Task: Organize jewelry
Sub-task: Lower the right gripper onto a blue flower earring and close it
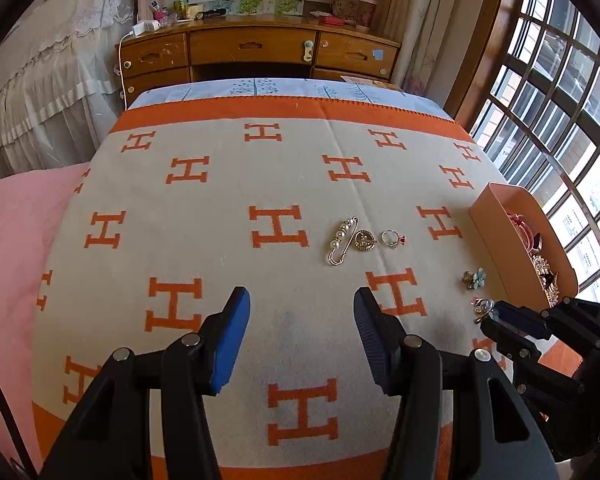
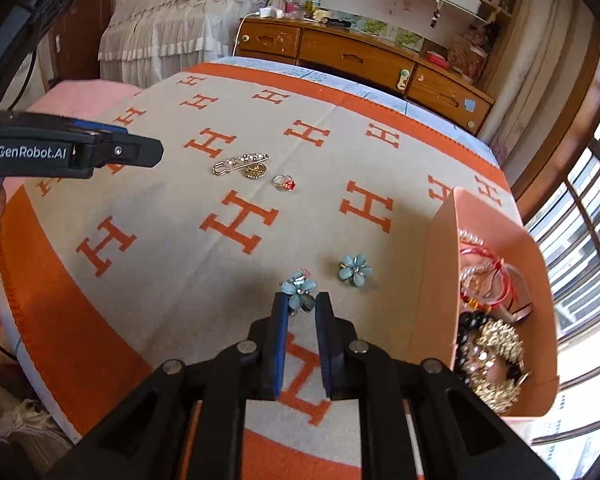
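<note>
My right gripper point(image 2: 302, 300) is shut on a blue flower earring point(image 2: 300, 290) just above the blanket; it shows at the right of the left wrist view point(image 1: 490, 316), the earring point(image 1: 482, 308) at its tips. A second blue flower earring point(image 2: 355, 267) point(image 1: 473, 279) lies beside the pink box point(image 2: 436, 280) point(image 1: 488, 220), which holds bracelets and gold jewelry. A pearl pin point(image 1: 342, 240) point(image 2: 240, 163), a gold pendant point(image 1: 365, 240) point(image 2: 255, 171) and a red-stone ring point(image 1: 392, 238) point(image 2: 285, 182) lie mid-blanket. My left gripper point(image 1: 302, 300) is open and empty, hovering short of them.
The jewelry lies on a grey and orange H-pattern blanket point(image 1: 220, 200) over a bed. A pink cover point(image 1: 16, 232) lies at the left. A wooden desk point(image 1: 256, 46) stands behind and a window point(image 1: 560, 100) at the right.
</note>
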`<state>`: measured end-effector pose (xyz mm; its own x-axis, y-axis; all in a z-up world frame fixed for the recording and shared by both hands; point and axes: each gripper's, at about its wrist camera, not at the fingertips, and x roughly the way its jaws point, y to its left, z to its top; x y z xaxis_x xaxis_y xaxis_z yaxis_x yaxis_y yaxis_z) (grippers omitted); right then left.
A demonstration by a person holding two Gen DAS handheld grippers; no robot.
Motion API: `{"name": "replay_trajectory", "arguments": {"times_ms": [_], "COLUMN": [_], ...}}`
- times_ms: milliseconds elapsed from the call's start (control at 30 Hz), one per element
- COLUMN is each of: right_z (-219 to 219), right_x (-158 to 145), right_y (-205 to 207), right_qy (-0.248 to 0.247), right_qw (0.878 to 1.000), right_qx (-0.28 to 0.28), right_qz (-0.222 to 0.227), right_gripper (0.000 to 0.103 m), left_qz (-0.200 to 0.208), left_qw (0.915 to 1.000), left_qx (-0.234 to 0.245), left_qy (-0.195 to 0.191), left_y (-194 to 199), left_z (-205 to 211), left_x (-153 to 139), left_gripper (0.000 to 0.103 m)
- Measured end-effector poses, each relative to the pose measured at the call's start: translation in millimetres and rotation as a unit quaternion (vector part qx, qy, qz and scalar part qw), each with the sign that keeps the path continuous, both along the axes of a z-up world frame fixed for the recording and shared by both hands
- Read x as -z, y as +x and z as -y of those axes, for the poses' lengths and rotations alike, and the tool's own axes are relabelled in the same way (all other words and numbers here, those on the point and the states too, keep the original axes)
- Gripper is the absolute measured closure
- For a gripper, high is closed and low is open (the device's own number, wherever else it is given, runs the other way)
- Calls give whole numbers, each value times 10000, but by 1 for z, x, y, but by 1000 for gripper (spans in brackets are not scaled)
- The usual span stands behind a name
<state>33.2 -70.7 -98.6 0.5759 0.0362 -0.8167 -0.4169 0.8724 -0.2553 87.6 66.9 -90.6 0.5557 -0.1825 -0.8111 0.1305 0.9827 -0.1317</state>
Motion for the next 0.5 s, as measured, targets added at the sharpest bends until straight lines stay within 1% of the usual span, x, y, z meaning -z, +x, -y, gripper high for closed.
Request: {"name": "replay_trajectory", "arguments": {"times_ms": [67,100,133,200,233,267,300,333,400,500], "right_z": [-11,-17,-23,-32,-34,-35,-35,-34,-31,-24], "right_x": [-6,-6,-5,4,9,13,16,17,13,2], "right_y": [-1,-3,-5,-11,-13,-15,-15,-15,-12,-4], "right_qy": [-718,-1138,-1566,-2323,-2585,-2725,-2755,-2696,-2441,-1884], "right_qw": [9970,9922,9849,9654,9565,9504,9472,9471,9536,9680], "right_qx": [-291,-488,-723,-1179,-1354,-1494,-1603,-1661,-1592,-1309], "right_qz": [73,116,158,113,2,-136,-329,-520,-752,-1017], "right_gripper": [90,90,90,90,90,90,90,90,90,90], "left_qz": [12,19,27,57,80,109,137,161,197,204], "left_qw": [10000,10000,10000,9999,9999,9998,9997,9997,9996,9996], "left_qx": [-9,-20,-38,-78,-96,-103,-103,-99,-78,-25], "left_qy": [-15,-27,-47,-94,-115,-136,-151,-159,-171,-169], "left_y": [-1,-2,-2,-2,-2,-3,-3,-4,-5,-6], "left_z": [-2,-4,-5,-8,-10,-11,-11,-12,-11,-8], "left_x": [0,-1,-1,-3,-5,-6,-8,-9,-11,-11], "left_gripper": [49,49,49,49,49,49,48,48,48,47]}}
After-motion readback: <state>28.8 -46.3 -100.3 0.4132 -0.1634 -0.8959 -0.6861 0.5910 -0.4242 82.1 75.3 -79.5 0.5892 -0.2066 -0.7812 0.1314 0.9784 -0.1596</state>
